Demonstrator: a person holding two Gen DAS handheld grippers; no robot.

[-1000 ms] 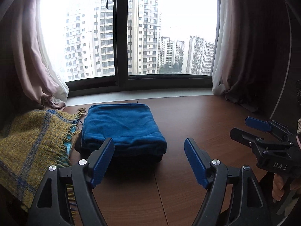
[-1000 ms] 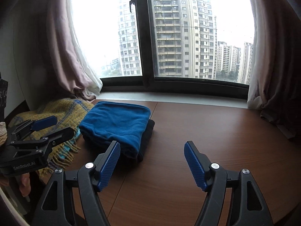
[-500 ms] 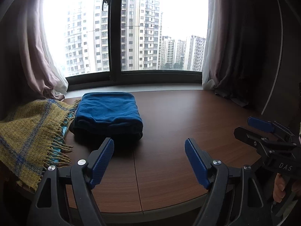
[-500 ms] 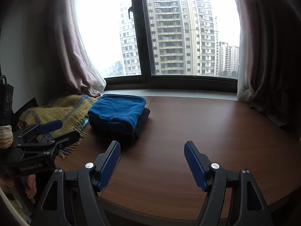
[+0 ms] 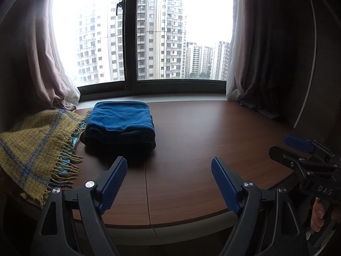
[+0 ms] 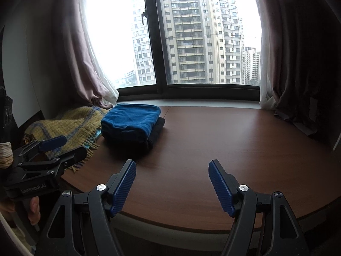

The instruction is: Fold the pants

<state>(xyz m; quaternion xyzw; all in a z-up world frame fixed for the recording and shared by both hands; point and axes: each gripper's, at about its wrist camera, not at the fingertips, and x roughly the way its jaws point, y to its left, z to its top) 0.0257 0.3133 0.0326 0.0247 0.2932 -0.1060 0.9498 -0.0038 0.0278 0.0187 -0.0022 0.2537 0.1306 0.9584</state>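
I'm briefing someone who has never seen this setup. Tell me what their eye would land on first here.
First, the big window full of pale high-rise towers, framed by curtains. Next, the folded blue pants stacked on a dark folded garment at the left of the wooden table, beside a yellow plaid blanket. In front, the left gripper and right gripper stand open and empty.

We see the folded pants point(image 5: 120, 120) lying on the table point(image 5: 213, 140), perhaps on another folded garment point(image 6: 156, 129). Left of them lies a blanket point(image 5: 36, 147); behind stands the window point(image 5: 170, 32).
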